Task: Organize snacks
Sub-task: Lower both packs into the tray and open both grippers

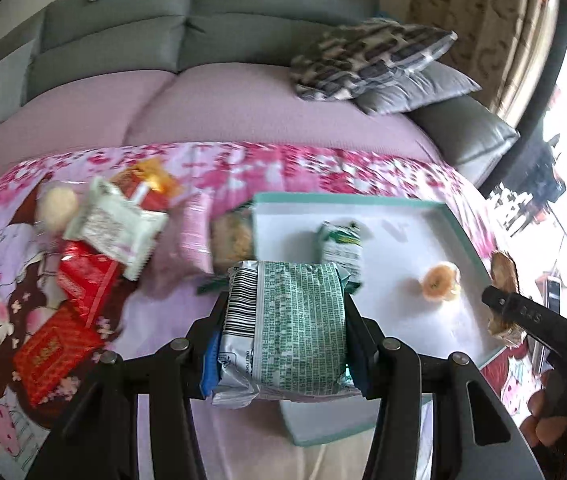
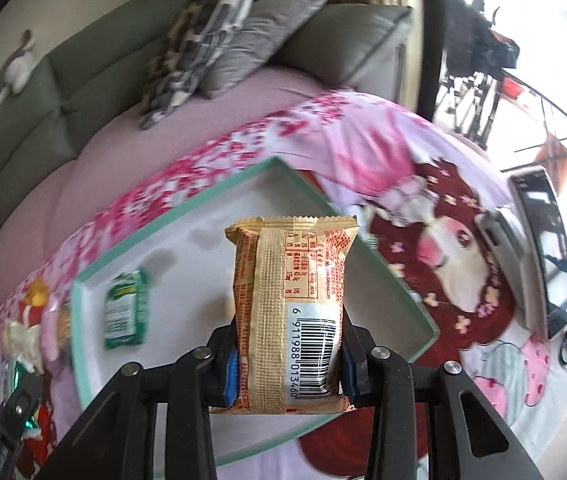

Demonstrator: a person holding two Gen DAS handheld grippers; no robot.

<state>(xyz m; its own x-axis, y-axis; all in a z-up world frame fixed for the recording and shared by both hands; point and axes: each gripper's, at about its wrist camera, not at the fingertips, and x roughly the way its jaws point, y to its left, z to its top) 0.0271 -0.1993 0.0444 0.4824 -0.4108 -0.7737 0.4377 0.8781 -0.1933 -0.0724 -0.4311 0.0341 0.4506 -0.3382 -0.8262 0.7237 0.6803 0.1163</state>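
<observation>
- Left gripper clamped a green-and-silver packet at the near-left edge of the tray; right gripper gripped a golden packet above the same tray.
- Table wore a pink flowered cloth, a grey sofa behind it.
- Loose snacks (red boxes, a white packet) lay left of the tray.
- Inside the tray were a small green packet and an orange round snack, apart from each other.
</observation>
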